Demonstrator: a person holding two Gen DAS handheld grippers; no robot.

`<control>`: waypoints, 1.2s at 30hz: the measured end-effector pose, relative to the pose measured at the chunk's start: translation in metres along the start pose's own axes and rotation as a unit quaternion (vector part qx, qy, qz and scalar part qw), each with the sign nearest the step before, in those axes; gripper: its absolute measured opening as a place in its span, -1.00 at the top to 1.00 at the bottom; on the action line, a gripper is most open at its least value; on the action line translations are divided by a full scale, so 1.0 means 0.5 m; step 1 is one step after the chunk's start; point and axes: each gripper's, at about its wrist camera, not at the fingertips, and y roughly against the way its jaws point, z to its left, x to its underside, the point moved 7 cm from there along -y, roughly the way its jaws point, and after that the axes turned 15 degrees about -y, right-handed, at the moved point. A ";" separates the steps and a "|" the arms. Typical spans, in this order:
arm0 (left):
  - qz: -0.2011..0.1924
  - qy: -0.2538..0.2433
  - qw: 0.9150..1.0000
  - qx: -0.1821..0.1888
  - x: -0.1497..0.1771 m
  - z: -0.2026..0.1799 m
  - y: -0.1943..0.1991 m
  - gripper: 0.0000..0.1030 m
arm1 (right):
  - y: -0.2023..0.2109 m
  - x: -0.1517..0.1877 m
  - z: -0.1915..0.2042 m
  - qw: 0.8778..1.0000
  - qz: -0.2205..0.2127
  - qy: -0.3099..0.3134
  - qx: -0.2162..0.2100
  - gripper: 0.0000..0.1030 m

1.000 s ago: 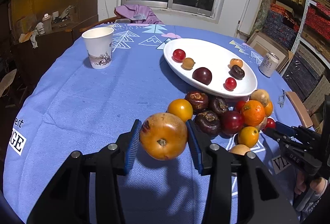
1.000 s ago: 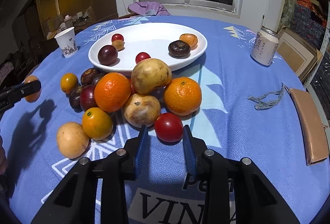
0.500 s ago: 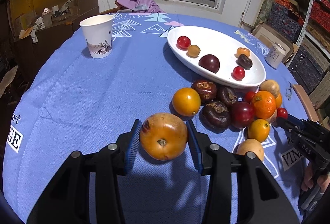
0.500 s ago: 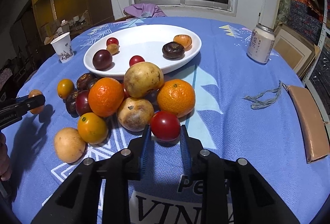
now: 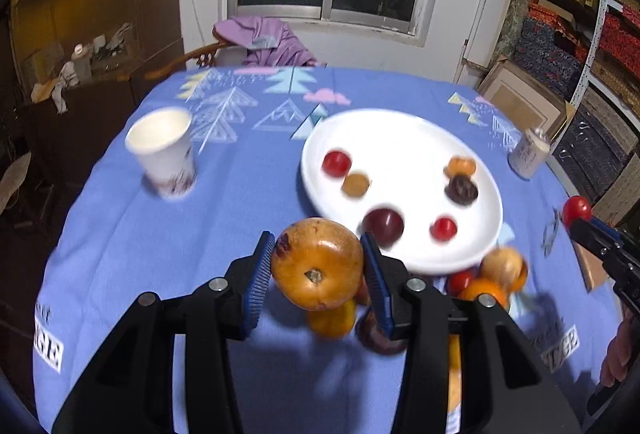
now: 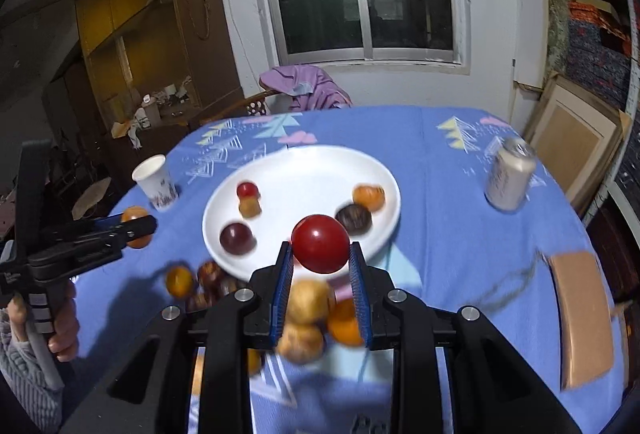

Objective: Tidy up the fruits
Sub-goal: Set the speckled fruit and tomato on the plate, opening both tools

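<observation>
Right gripper (image 6: pixel 320 266): blue pads clamped on 1 red tomato (image 6: pixel 320 249), held clear of the tabletop above the near rim of the white plate (image 6: pixel 304 162). Left gripper (image 5: pixel 318 276): pads pinched on 1 large yellow-orange fruit (image 5: pixel 318 263) with a brown calyx, also lifted, just short of the plate's near-left rim. Already on the plate: 6 small fruits, red, tan, orange and dark, spread toward both ends, with the centre bare. Off the near rim, still on the blue tablecloth (image 5: pixel 248 194): a heap of oranges, pale round fruits and dark ones, count unclear through motion blur. Toward the far left edge, a paper cup (image 5: pixel 164 150); near the right edge, a drinks can (image 6: pixel 510 176).

Best handled, probably, by carrying both loads over the bare centre, lowering until each fruit touches the plate before letting go, and releasing 1 at a time. Worth steadying the big fruit first, since round fruit released high may roll into its neighbours or over the shallow rim.
</observation>
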 end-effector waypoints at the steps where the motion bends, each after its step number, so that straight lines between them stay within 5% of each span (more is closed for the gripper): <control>1: 0.000 -0.001 1.000 0.003 -0.019 -0.003 -0.008 0.16 | -0.020 -0.020 0.006 1.000 0.003 0.002 0.002 0.44; 8: 0.024 -0.028 0.999 0.006 -0.132 -0.050 -0.152 0.16 | -0.205 -0.058 0.022 0.998 0.067 0.016 0.015 0.44; 16: 0.080 -0.030 0.996 0.033 -0.148 -0.064 -0.294 0.14 | -0.306 -0.030 0.031 0.992 0.116 0.050 0.022 0.41; 18: 0.077 -0.034 0.996 0.027 -0.151 -0.066 -0.297 -0.11 | -0.314 -0.028 0.026 0.992 0.119 0.044 0.027 0.35; 20: 0.070 -0.027 0.997 0.023 -0.154 -0.060 -0.289 -0.25 | -0.310 -0.030 0.018 0.992 0.115 0.036 0.033 0.23; 25: 0.043 -0.008 0.999 0.018 -0.151 -0.033 -0.206 -0.25 | -0.231 -0.067 0.007 0.997 0.078 0.017 0.024 0.21; 28: 0.017 0.004 1.000 0.004 -0.127 -0.005 -0.116 -0.43 | -0.148 -0.075 -0.007 0.999 0.043 -0.009 0.012 -0.10; 36: -0.021 0.009 0.998 -0.061 0.047 0.032 0.055 -0.72 | 0.009 0.027 -0.079 0.998 -0.032 -0.054 0.030 -0.48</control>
